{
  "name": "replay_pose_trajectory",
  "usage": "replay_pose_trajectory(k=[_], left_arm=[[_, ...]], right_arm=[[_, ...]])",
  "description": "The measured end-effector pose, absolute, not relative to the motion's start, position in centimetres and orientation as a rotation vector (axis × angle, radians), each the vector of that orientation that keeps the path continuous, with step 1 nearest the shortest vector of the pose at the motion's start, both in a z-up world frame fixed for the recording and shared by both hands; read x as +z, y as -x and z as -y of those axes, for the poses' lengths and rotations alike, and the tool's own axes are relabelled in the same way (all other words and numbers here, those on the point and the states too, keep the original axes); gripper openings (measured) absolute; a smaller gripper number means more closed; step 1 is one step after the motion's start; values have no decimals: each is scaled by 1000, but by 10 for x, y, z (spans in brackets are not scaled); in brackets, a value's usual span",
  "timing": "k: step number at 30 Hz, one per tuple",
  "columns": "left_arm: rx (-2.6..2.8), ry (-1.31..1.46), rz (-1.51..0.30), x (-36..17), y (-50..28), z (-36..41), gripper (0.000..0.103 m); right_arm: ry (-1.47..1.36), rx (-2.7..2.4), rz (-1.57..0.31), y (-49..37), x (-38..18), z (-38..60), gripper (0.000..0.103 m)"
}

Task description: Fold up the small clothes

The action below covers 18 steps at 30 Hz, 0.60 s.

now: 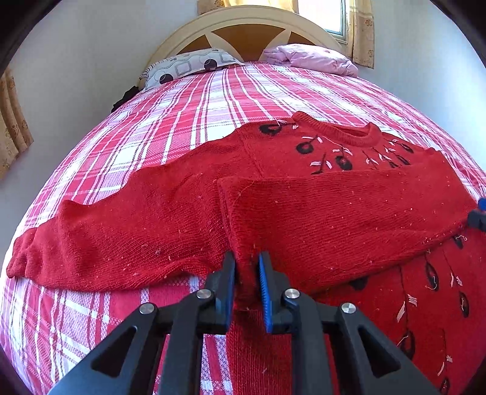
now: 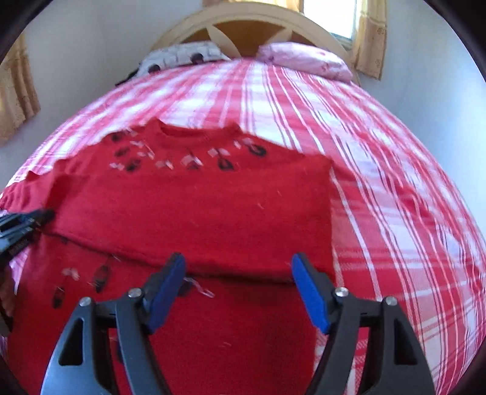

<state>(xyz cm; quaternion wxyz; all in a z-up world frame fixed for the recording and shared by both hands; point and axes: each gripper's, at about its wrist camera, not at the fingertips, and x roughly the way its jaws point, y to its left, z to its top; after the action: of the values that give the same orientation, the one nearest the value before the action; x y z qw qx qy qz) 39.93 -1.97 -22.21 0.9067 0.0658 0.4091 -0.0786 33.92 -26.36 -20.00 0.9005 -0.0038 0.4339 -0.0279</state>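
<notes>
A red knitted sweater (image 1: 170,231) with black and white embroidery lies front up on the plaid bedcover (image 1: 170,127), neck towards the headboard. One sleeve (image 1: 349,209) is folded across the chest; the other stretches out flat to the left. My left gripper (image 1: 247,256) is shut on a pinch of red knit at the end of the folded sleeve. In the right wrist view the sweater (image 2: 197,206) fills the middle. My right gripper (image 2: 239,258) hovers open over the folded sleeve's near edge, pads wide apart and pressing nothing. The left gripper (image 2: 30,220) shows at the left edge.
A patterned grey pillow (image 1: 185,66) and a pink pillow (image 1: 313,57) lie by the cream headboard (image 1: 243,21). A window (image 1: 322,15) with yellow curtains is behind. Bare plaid cover (image 2: 395,197) stretches right of the sweater and beyond it.
</notes>
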Motion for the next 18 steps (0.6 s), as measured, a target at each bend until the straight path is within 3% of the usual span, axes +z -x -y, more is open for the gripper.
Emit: replay_pose_trajectory(k=[14,17,18], left_arm=[[-167,-115,-840,-223,-396,18,18],[-170,-102,-840,-223,-393,15,28],[-166,-99,-839,-223,-392,15,36]], right_arm=[[20,-25,-968,-365,-236,234,75],[42,-38,-971,-363,-237,231,75],[48,-44,-971,-363,-238,230,75]])
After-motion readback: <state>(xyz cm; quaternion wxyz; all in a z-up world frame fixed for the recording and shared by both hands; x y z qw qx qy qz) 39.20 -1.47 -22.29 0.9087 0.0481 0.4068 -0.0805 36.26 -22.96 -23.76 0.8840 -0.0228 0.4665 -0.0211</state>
